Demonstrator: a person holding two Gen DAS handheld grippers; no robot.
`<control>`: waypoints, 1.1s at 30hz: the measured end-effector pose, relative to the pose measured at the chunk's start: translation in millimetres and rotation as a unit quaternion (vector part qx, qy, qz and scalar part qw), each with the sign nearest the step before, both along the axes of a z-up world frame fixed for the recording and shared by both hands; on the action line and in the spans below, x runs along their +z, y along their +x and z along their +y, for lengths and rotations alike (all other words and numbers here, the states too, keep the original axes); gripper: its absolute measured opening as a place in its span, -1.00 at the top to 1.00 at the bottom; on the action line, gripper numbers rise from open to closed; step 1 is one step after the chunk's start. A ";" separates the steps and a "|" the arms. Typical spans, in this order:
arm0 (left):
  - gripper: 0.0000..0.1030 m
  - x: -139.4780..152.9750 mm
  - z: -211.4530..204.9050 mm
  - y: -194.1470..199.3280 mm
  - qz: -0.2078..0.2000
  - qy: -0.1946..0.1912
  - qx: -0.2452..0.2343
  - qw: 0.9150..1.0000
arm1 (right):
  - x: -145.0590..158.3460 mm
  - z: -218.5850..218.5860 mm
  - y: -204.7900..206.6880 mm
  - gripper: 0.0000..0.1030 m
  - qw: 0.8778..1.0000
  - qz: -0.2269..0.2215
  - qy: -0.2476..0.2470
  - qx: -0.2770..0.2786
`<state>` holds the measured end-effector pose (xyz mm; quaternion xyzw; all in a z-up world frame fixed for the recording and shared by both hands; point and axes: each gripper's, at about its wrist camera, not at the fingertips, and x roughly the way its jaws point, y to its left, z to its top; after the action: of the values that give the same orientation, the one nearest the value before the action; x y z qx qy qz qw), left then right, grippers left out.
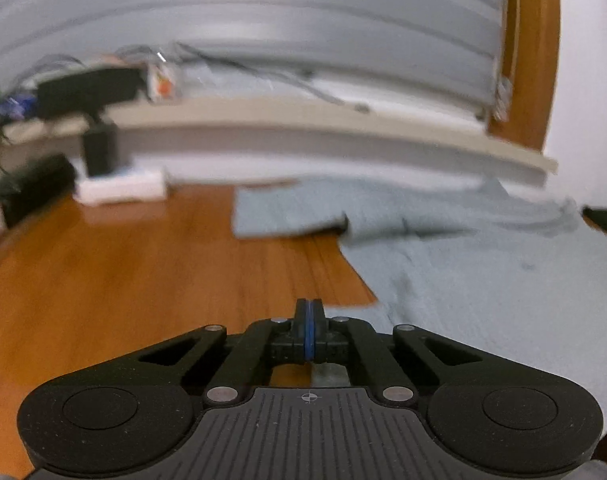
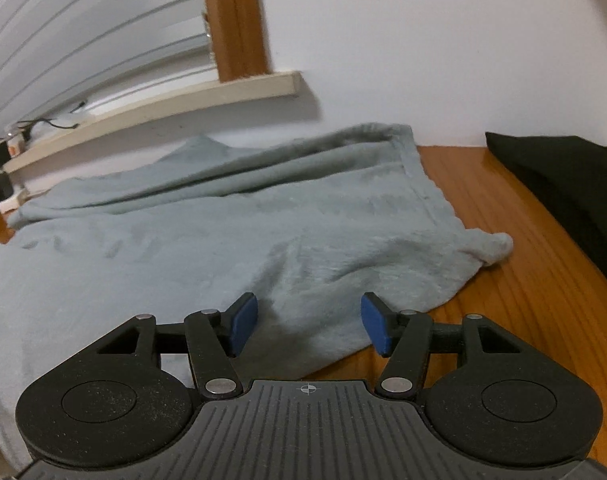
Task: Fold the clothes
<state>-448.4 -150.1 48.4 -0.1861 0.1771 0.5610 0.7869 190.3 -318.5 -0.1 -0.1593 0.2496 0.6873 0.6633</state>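
The pale blue-grey garment (image 2: 207, 232) lies spread over the wooden tabletop (image 1: 123, 280), rumpled rather than squared — ridges run across its far half, 1 corner is bunched at the right edge, and no neat stacked layers show, so as a judgement the folding is not finished; whether any fold has been made, the pictures do not settle. The left gripper (image 1: 309, 320) is clenched, its blue pads pressed together with no cloth seen between them, over bare wood just beside the garment's near edge. The right gripper (image 2: 309, 324) is released, pads well apart, hovering above the garment's near hem. The left view alone shows a sleeve-like flap lying on the wood and clutter on the window ledge (image 1: 263, 120) — blurred; the right view alone shows a dark cloth (image 2: 563, 184) at the far right.
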 end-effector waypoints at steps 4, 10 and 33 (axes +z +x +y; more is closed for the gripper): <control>1.00 12.1 -2.9 -17.4 -0.018 0.001 0.014 1.000 | -1.0 -2.9 -2.0 -0.12 1.000 -0.001 0.003 0.001; 0.35 11.1 -1.5 -1.5 -0.029 -0.010 -0.010 0.999 | 0.6 -8.3 -13.2 -0.23 1.000 -0.012 0.009 0.010; -1.00 15.0 -14.6 183.5 -0.018 -0.019 -0.209 0.978 | 39.1 -48.3 -147.5 -0.75 0.981 -0.048 0.046 0.180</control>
<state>-265.0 -164.7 63.4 -0.1700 0.2090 0.3770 0.8862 42.8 -366.8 39.0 -0.2037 0.1528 0.7979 0.5464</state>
